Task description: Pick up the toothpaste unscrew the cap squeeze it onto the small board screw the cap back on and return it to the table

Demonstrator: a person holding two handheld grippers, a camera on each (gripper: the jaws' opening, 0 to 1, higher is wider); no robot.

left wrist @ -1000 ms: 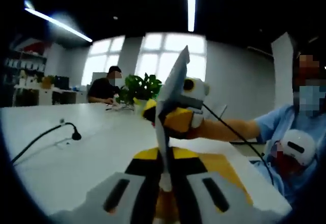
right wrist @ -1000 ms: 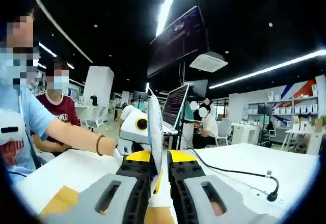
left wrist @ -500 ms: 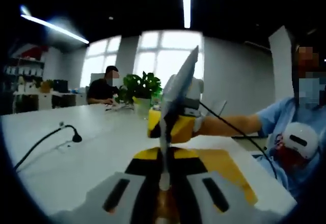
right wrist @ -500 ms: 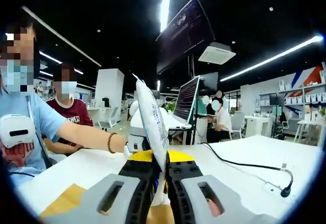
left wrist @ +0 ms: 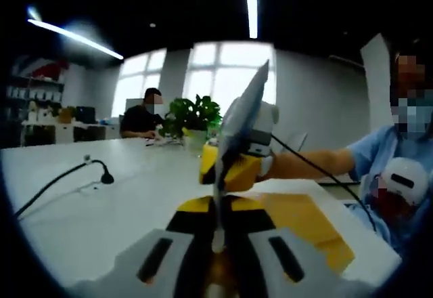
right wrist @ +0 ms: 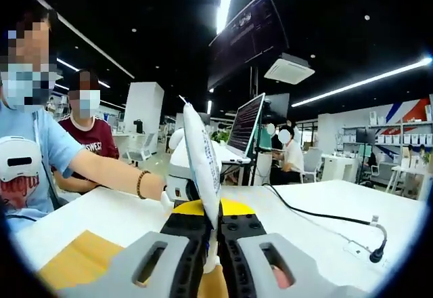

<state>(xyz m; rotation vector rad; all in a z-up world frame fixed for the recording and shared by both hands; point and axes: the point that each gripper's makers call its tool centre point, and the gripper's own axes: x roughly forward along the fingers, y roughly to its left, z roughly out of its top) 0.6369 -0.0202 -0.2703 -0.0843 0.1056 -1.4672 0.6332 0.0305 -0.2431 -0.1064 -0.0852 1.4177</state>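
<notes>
A white toothpaste tube [left wrist: 238, 125] stands upright over the white table [left wrist: 101, 217], its flat crimped end up. My left gripper [left wrist: 218, 206] is shut on its lower end, and a white neck or cap shows between the jaws. Just behind the tube, the yellow right gripper [left wrist: 230, 166] faces me. In the right gripper view the tube [right wrist: 201, 162] leans left, and my right gripper [right wrist: 213, 220] is shut on its lower end too. Behind it is the left gripper [right wrist: 177, 186]. Which one grips the cap I cannot tell. The tan small board [left wrist: 304, 217] [right wrist: 74, 261] lies flat below.
A black cable [left wrist: 57, 179] [right wrist: 318, 213] runs across the table. The person's forearm with a bracelet [right wrist: 108, 173] reaches in behind the tube. A potted plant [left wrist: 193, 115], a tilted screen [right wrist: 245, 132] and seated people stand further back.
The tube has turned a little in the right gripper view, from edge-on to showing its broad face. Both views have shifted slightly. Both grippers have stayed shut on the tube.
</notes>
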